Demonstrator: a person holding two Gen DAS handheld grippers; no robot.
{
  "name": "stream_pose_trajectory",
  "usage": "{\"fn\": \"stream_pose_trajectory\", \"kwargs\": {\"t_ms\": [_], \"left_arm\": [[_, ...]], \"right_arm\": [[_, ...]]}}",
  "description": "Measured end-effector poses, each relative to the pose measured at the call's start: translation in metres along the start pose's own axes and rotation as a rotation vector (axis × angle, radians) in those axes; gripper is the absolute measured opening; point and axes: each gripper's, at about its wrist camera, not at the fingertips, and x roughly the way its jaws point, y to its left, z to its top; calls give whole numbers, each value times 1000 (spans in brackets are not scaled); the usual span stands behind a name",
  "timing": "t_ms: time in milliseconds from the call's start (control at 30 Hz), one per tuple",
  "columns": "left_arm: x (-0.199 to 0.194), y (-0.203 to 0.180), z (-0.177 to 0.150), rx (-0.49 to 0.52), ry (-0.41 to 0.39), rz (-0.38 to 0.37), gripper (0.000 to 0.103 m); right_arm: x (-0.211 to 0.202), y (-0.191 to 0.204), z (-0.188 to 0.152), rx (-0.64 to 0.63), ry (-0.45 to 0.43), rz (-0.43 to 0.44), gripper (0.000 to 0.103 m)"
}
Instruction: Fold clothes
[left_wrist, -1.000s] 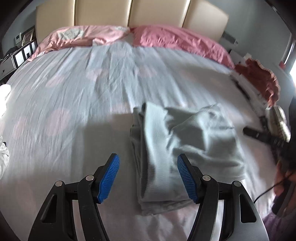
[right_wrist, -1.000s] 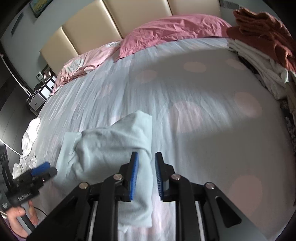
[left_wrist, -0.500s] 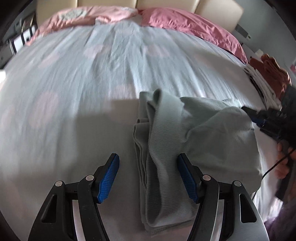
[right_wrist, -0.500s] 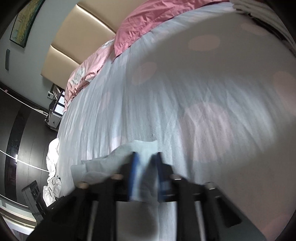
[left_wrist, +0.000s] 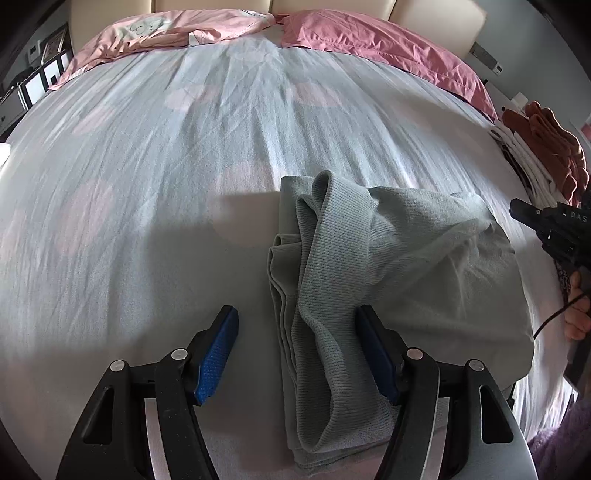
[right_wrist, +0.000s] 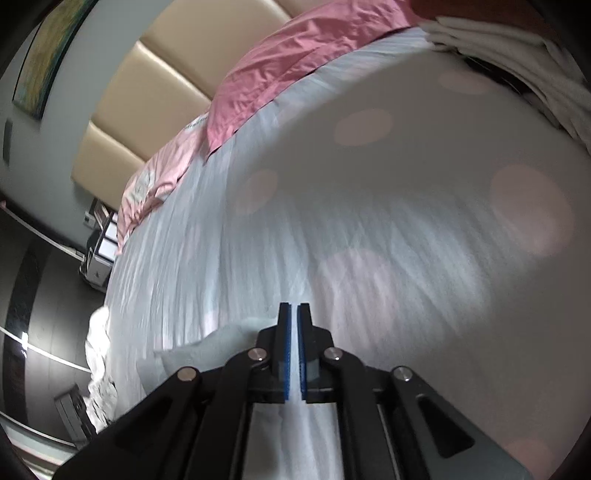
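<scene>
A pale grey-green knit garment (left_wrist: 369, 280) lies partly folded on the bed, its ribbed left edge bunched in layers. My left gripper (left_wrist: 295, 336) is open low over that near left edge, and its right pad (left_wrist: 373, 350) touches the cloth. My right gripper (right_wrist: 294, 321) is shut on the garment's far right edge, with pale cloth (right_wrist: 207, 350) showing between and beside its pads. In the left wrist view that gripper (left_wrist: 546, 221) comes in from the right at the garment's lifted corner.
The bed (left_wrist: 184, 166) has a white sheet with faint pink dots. Pink pillows (left_wrist: 369, 37) lie at a beige headboard. A stack of white and rust-red clothes (left_wrist: 539, 155) sits at the bed's right edge. White cloth (right_wrist: 98, 332) lies off the left side.
My right gripper has closed fully on the garment's right edge and tilted upward. My left gripper has moved forward and lower over the left edge, still open.
</scene>
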Motion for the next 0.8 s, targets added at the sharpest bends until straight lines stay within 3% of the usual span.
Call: {"fn": "stream_pose_trajectory", "kwargs": {"t_ms": [133, 333, 533, 600, 633, 667, 800], "left_arm": [[-3, 3, -7, -8, -5, -3, 68], [-4, 5, -7, -20, -1, -7, 68], [-4, 7, -8, -24, -3, -13, 68], [-5, 7, -8, -25, -3, -15, 68], [-5, 7, -8, -23, -3, -14, 68], [-6, 7, -8, -21, -3, -13, 68], [-8, 10, -7, -19, 1, -17, 68]], "right_arm": [[1, 17, -17, -31, 52, -16, 27], [-10, 1, -64, 57, 165, 10, 28], [-19, 0, -84, 86, 177, -1, 33], [-22, 1, -90, 84, 179, -11, 28], [-23, 1, -93, 79, 178, -17, 13], [-26, 4, -95, 58, 173, -28, 6], [-36, 14, -104, -33, 150, -96, 3]]}}
